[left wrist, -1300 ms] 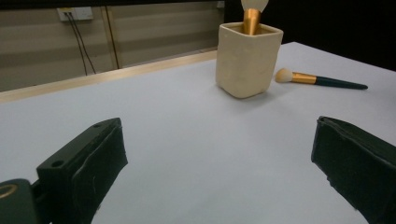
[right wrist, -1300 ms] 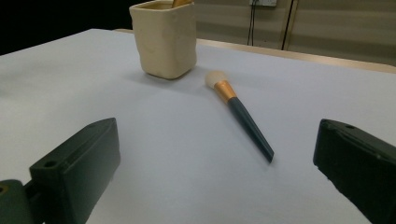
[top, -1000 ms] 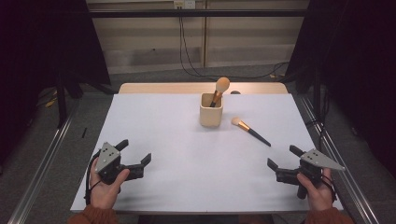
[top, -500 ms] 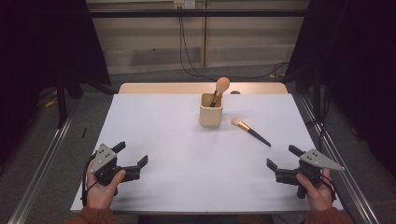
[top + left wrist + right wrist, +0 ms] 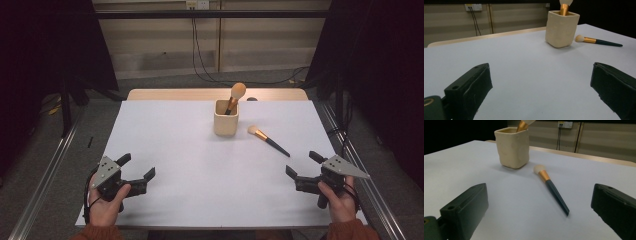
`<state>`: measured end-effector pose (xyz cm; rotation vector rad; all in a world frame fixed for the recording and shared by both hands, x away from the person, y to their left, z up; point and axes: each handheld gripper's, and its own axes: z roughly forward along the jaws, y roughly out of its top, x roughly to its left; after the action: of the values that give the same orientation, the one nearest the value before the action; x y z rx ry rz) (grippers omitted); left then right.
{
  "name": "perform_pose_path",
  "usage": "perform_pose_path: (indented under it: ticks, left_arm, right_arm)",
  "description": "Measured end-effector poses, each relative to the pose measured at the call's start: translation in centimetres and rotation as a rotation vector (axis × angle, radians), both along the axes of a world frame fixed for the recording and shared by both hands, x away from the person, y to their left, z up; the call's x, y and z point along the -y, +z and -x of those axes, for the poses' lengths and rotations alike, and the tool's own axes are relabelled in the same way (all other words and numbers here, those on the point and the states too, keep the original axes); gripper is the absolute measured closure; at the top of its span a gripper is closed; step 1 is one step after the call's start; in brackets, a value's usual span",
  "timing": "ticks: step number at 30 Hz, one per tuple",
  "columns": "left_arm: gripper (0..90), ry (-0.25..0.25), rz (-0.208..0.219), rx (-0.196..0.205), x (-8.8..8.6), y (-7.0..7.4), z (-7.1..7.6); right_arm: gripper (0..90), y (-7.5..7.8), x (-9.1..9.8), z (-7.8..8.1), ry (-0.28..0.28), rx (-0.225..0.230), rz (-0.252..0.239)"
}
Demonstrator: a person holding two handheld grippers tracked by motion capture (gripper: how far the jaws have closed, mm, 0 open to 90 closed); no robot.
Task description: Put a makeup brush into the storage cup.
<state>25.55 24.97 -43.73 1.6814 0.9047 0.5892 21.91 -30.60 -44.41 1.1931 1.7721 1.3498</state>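
Left tongs [image 5: 136, 169] jaws wide apart, empty, low over the near edge of the bench [image 5: 165, 135]; drawn back toward the person since a second ago; right tongs [image 5: 303, 166] likewise apart, empty, unmoved. Loose brush [image 5: 268, 140] lies flat just ahead of the right tongs, bristles toward the cup [image 5: 226, 118]; second brush [image 5: 234, 97] stands in it. Likely the right side picks next; left is clearing.

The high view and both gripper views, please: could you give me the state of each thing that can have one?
Left gripper: open, holding nothing, low over the table.
Right gripper: open, holding nothing.
Cup: upright, holding one brush.
Brush in the cup: leaning, bristles up.
Loose brush: lying flat beside the cup, ungripped.
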Motion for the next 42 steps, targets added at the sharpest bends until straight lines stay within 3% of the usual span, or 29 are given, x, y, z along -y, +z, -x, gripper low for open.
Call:
perform_pose_path:
  ticks: [11,24,30,34,42]
  left_arm:
    - [3.2,0.003,-0.018,0.007,0.1,0.1,0.2]
    - [3.2,0.013,0.007,-0.001,-0.2,0.1,0.0]
    - [3.2,0.007,0.002,-0.002,-0.3,0.2,0.0]
    - [3.2,0.007,0.003,-0.002,-0.3,0.2,0.0]
    - [3.2,0.004,-0.008,0.001,-0.4,0.2,-0.2]
  right_arm:
    - [0.5,0.5,-0.6,-1.7,0.014,-0.004,0.005]
    - [0.6,1.8,-1.5,-5.2,0.040,0.017,-0.019]
    - [1.2,2.0,-1.9,-7.2,0.049,0.007,-0.008]
    - [1.0,1.9,-2.0,-8.2,0.060,-0.038,-0.015]
    - [1.4,1.9,-2.1,-9.9,0.054,-0.061,-0.002]
